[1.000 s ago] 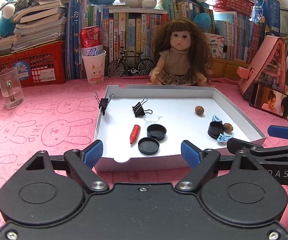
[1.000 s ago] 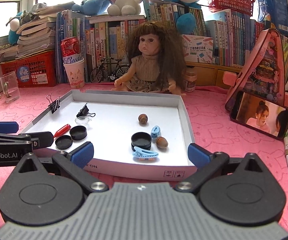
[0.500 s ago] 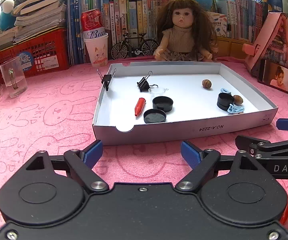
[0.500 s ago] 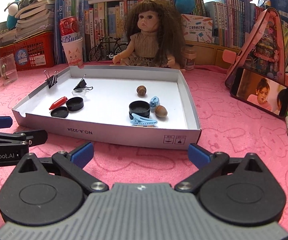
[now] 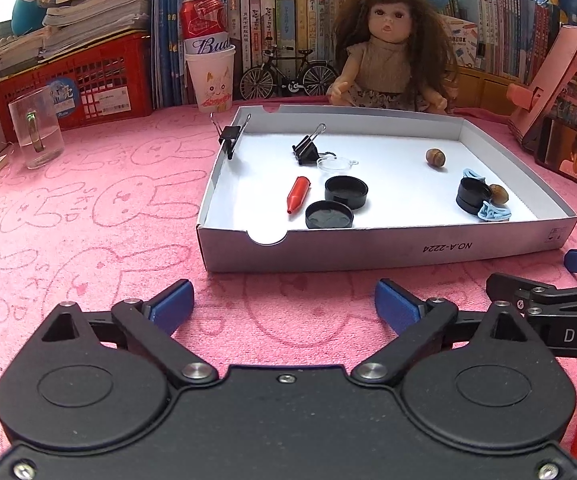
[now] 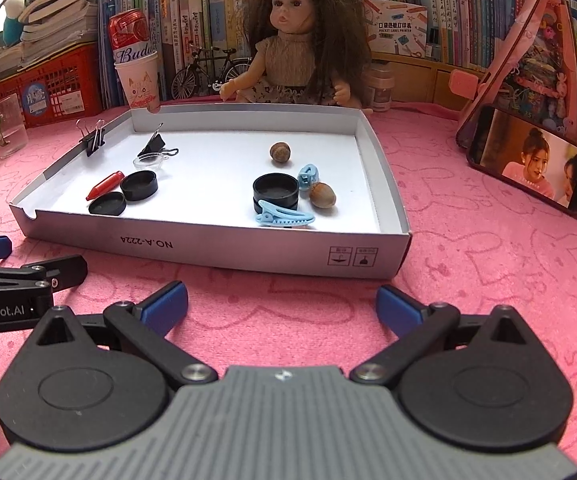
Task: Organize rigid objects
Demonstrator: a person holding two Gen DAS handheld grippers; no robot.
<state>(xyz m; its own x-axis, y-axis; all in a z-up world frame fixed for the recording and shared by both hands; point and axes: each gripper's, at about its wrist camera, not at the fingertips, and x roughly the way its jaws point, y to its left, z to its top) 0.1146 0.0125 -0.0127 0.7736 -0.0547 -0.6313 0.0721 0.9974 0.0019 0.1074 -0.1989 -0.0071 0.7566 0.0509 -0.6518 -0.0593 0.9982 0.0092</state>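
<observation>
A white cardboard tray lies on the pink cloth. In it are a red cap, black lids, a black binder clip, a clear lid, two nuts, a black pot and blue hair clips. Another binder clip grips the tray's left wall. My left gripper and right gripper are both open and empty, low over the cloth in front of the tray.
A doll sits behind the tray. A paper cup holding a can, a toy bicycle, a red basket and books line the back. A glass mug stands left, a phone right.
Both grippers have pulled back from over the tray's front edge toward me and dropped lower. They stayed open. Nothing in the tray moved.
</observation>
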